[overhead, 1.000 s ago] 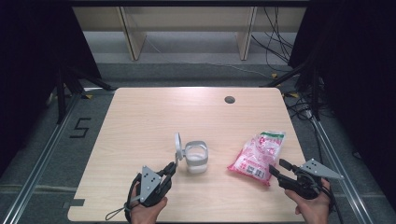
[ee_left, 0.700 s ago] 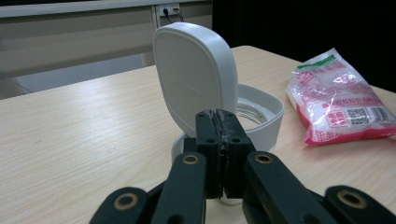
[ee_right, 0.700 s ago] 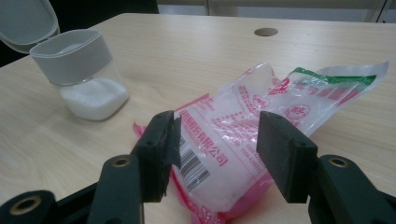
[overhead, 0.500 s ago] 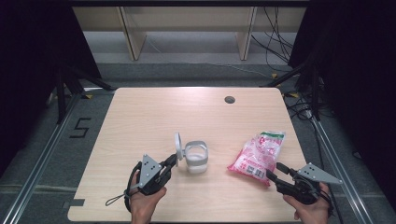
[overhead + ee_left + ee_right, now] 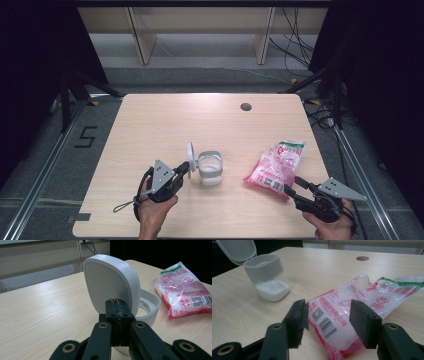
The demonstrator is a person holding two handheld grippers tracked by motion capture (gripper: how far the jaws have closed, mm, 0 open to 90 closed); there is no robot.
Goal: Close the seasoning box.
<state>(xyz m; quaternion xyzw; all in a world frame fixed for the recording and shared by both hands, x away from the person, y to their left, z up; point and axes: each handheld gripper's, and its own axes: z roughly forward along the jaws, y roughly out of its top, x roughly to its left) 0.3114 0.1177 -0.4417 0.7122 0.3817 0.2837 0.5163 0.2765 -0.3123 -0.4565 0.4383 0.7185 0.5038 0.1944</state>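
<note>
A small clear jar [image 5: 209, 169] with a grey-white collar stands mid-table, holding white grains [image 5: 272, 290]. Its hinged lid [image 5: 110, 285] stands open and upright on the left side. My left gripper [image 5: 183, 170] is shut with nothing in it, its tips just in front of the lid [image 5: 190, 154]; I cannot tell if they touch. A pink and clear plastic bag [image 5: 276, 168] of white grains lies right of the jar. My right gripper [image 5: 291, 189] is open at the bag's near end, its jaws either side of the bag [image 5: 332, 322].
The wooden table [image 5: 150, 130] has a round cable hole [image 5: 245, 106] near its far right. Shelving legs and cables stand on the floor beyond the far edge. A floor marking "5" [image 5: 86, 136] lies left of the table.
The left gripper has drawn back slightly toward the near edge and to the left. The right gripper has slid a little nearer the front edge. The jar and bag have stayed put.
</note>
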